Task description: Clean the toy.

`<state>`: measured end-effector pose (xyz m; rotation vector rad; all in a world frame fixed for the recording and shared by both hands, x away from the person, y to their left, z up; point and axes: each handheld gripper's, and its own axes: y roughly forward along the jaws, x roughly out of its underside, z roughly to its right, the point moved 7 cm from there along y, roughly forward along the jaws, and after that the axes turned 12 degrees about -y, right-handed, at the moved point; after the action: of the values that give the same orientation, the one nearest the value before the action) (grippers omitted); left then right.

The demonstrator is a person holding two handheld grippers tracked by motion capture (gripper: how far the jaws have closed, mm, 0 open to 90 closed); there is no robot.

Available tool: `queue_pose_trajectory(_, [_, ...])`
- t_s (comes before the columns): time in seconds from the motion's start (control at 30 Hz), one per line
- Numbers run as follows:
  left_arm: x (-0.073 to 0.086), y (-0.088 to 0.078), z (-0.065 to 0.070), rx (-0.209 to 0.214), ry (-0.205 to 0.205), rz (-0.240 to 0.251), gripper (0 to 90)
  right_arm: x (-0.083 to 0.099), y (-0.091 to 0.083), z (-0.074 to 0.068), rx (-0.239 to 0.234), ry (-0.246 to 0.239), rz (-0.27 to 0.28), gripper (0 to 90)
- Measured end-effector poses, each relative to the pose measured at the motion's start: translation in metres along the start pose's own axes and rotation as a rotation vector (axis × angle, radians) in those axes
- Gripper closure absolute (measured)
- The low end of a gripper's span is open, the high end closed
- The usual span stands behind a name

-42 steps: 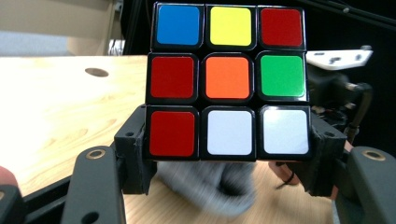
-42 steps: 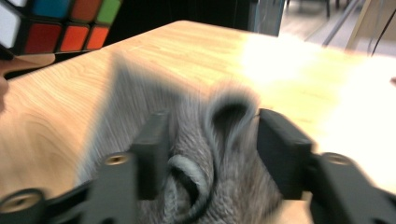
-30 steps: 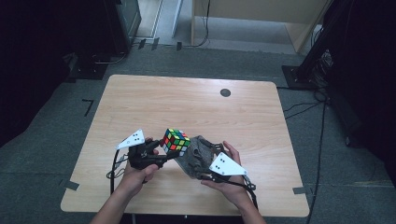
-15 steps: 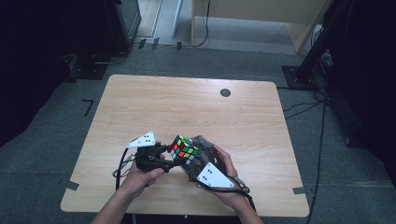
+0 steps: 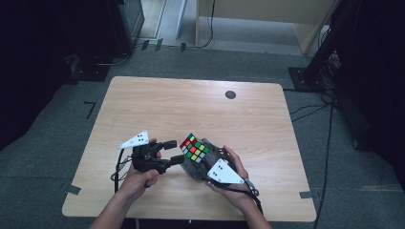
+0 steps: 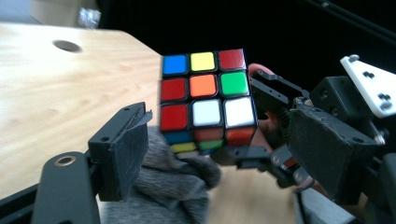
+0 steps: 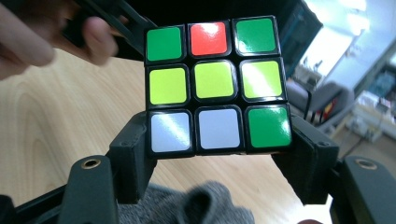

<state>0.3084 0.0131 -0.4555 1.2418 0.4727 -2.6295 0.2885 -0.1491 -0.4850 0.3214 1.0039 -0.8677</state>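
Cube (image 5: pixel 195 149) sits clamped in tilted right tool (image 7: pixel 219 158).

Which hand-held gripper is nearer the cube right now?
Right. The right hand-held gripper clamps the cube by its bottom layer; the left hand-held gripper sits just beside it, jaws having just opened, nothing between them.

The colourful plastic puzzle cube (image 7: pixel 217 88) has glossy, smooth stickers that catch the light. Under it lies a grey knitted cloth (image 6: pixel 173 186), rough and woolly. The pale wooden table (image 5: pixel 191 109) looks smooth and matt, with visible grain.
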Motion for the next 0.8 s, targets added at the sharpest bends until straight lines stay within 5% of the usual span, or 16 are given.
queue_pose_trajectory(0.2, [0.009, 0.002, -0.015, -0.154, 0.142, -0.028, 19.5, 0.006, -0.005, 0.019, 0.006, 0.182, -0.019, 34.1])
queue_pose_trajectory(0.27, [0.013, 0.005, -0.015, -0.199, 0.224, -0.031, 19.3, 0.002, -0.007, 0.023, 0.001, 0.248, -0.020, 34.1])
queue_pose_trajectory(0.43, [0.028, 0.016, -0.011, -0.301, 0.421, -0.071, 19.3, -0.009, -0.009, 0.020, -0.033, 0.354, -0.018, 34.1])
queue_pose_trajectory(0.53, [0.032, 0.021, -0.010, -0.357, 0.489, -0.077, 19.0, -0.016, -0.008, 0.014, -0.075, 0.429, -0.020, 34.1])
queue_pose_trajectory(0.8, [0.037, 0.023, -0.003, -0.392, 0.620, -0.052, 19.0, -0.028, -0.004, -0.001, -0.170, 0.533, -0.067, 34.1])
